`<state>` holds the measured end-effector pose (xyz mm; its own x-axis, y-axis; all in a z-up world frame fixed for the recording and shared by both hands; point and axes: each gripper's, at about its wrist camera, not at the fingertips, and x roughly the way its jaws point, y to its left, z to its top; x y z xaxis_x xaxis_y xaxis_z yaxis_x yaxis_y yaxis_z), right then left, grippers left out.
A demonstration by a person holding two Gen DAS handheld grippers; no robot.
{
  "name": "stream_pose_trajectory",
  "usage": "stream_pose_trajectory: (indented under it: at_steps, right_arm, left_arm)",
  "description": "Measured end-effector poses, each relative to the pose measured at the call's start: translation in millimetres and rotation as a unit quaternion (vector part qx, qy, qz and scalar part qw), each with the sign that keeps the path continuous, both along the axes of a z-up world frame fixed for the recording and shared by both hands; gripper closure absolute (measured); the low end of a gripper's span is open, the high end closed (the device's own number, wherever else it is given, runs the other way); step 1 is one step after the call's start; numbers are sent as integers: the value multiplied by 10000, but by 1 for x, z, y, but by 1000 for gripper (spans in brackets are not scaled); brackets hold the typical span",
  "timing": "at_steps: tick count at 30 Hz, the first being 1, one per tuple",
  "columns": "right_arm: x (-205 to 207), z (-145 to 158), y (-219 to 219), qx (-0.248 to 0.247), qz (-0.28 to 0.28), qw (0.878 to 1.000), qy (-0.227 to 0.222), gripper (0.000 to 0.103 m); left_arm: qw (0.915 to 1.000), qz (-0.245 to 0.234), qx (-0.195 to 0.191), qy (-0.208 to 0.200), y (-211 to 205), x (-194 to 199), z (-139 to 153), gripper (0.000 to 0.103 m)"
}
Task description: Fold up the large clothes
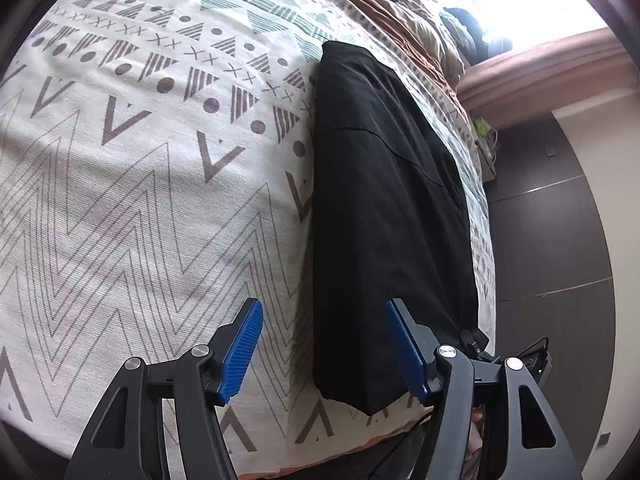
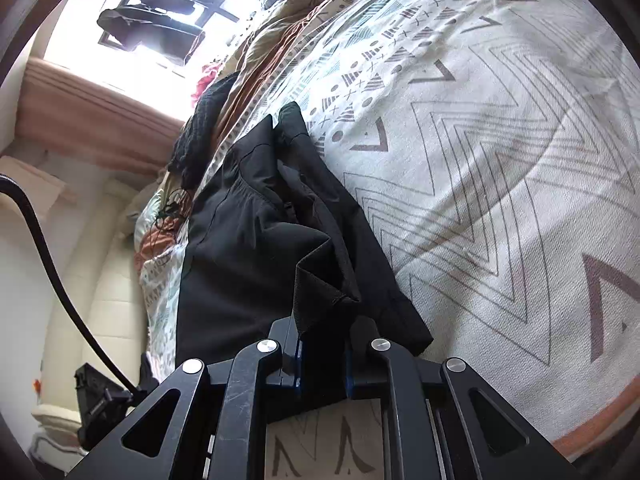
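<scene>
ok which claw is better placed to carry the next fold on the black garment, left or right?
Right. The right claw is already shut on a bunched fold of the black garment. The left claw is open above the garment's near edge on the patterned bedspread, holding nothing.

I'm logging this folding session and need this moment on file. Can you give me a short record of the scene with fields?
surface: bed with a patterned bedspread
garment: black garment, folded long, near the bed's edge
left gripper: open, empty, over the garment's near end
right gripper: shut on a bunched fold of the garment's near end
background: bright window, rumpled brown bedding
fold status: not finished
</scene>
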<state>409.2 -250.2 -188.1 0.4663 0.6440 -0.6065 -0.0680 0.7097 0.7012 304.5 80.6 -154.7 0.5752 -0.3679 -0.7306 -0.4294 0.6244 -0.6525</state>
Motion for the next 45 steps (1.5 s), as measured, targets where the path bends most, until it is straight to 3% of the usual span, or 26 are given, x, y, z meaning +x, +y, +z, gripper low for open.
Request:
stream_pose_trajectory:
  at_steps: [13,15,17,19,23,27,28,29,32,38,45]
  right_arm:
    - [-3,1,-10,-31,25,10000,48,88]
    - [-1,4,-11,-103,68,9999,94,84]
    - [1,7,-12,-281,84,9995,118,66]
    - [2,9,-15,-500,56,9987,100,59]
    - [7,-1,-23,-428,-11,9988,236,56]
    - [12,-12,-25,-200,-14,9992,344,57]
    - [12,-14,-24,-144,-13,9993,338,64]
    - [12,-15,-24,-62,13,9995,310,79]
    - [8,-14,-18,-64,96,9996,266,85]
    - [-7,-8,-19,-65,95,9998,175,87]
    - [-32,-7,-20,-94,74,9995,289,88]
  left_arm:
    - [9993,-289,-233,84,-17,21,-19,38]
    - [9987,-435,-244,76,-27,26,-22,38]
    - [9983,-528,-228,79,-34,30,-24,38]
    - [9982,-548,-207,84,-40,34,-26,38]
    - [9982,-591,-46,102,-46,39,-25,38]
    - [9983,-568,-12,88,-47,39,-26,39]
    - [9983,-578,10,74,-49,39,-25,44]
    - [9981,-601,69,72,-52,41,-24,49]
    - [9975,-656,233,90,-55,41,-22,60]
    - [9964,-758,382,94,-52,41,-18,69]
    - [9924,-1041,639,142,-52,46,-7,71]
